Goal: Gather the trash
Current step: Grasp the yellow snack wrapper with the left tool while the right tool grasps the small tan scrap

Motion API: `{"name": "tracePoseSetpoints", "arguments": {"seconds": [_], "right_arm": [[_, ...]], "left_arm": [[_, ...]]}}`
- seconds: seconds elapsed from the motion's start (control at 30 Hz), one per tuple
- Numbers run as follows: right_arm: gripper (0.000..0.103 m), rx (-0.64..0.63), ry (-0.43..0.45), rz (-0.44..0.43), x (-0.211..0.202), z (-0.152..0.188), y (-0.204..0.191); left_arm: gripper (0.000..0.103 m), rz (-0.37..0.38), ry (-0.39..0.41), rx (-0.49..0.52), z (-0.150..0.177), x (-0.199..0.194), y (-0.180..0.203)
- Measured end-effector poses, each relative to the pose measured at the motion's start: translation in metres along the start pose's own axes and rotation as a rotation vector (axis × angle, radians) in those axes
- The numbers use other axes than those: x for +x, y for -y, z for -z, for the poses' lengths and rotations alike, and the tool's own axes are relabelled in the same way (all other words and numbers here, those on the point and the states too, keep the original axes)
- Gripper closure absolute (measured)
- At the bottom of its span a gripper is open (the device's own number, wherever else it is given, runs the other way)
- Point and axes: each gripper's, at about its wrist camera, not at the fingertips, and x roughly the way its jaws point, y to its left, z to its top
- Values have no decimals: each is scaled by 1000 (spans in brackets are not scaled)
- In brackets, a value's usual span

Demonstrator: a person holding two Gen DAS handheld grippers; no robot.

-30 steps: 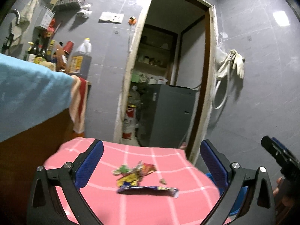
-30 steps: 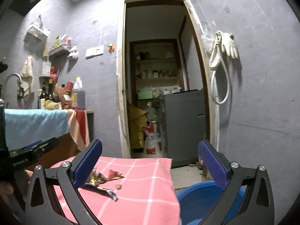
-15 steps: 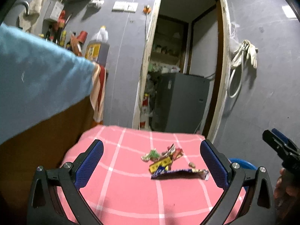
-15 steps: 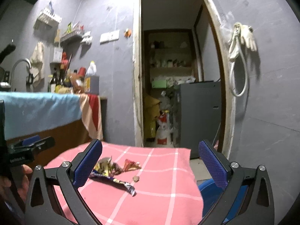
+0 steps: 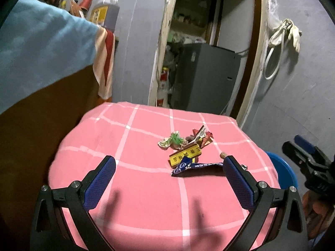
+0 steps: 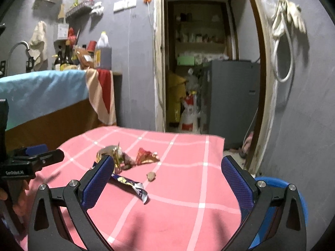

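Observation:
A small heap of trash lies on the pink checked tablecloth (image 5: 146, 188): a yellow wrapper (image 5: 185, 156), a dark blue wrapper (image 5: 196, 166), a crumpled green one (image 5: 170, 140) and a red one (image 5: 206, 136). My left gripper (image 5: 168, 181) hovers open over the near side of the cloth, short of the heap. In the right wrist view the blue wrapper (image 6: 130, 185), red wrapper (image 6: 146, 156) and a brown crumb (image 6: 151, 175) lie ahead of my open right gripper (image 6: 167, 183). Each gripper shows at the edge of the other's view.
A blue basin (image 6: 278, 185) sits low at the table's right side, also seen as a blue rim (image 5: 281, 168). A counter draped in blue cloth (image 5: 41, 48) with bottles stands to the left. An open doorway with a grey appliance (image 5: 207, 77) lies behind.
Both cameras have tilted down and come closer to the table, so the cloth and trash heap fill more of each view. Both grippers stay open and empty.

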Motion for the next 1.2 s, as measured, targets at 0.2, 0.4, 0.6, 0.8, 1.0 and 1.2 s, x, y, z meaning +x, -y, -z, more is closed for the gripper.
{"name": "tracePoseSetpoints", "arguments": {"seconds": [0.2,0.4,0.6,0.8,1.0,1.2], "right_arm": [[21,3,-127,-44,37,-1,7],[43,-22,-238,-82,70,1,4],[54,-2,-352,-118,97,13,5],[54,11,-417,-176,117,16,0],[64,29,-477,-191,134,19,-4],[85,18,-485,-183,136,17,-4]], "left_arm": [[13,40,-59,4,-10,26,4],[29,75,-134,40,-14,53,14],[43,71,-232,66,-14,80,15],[46,90,-227,45,-21,87,12],[66,86,-274,42,-22,99,17],[75,77,-259,37,-25,95,15]]}}
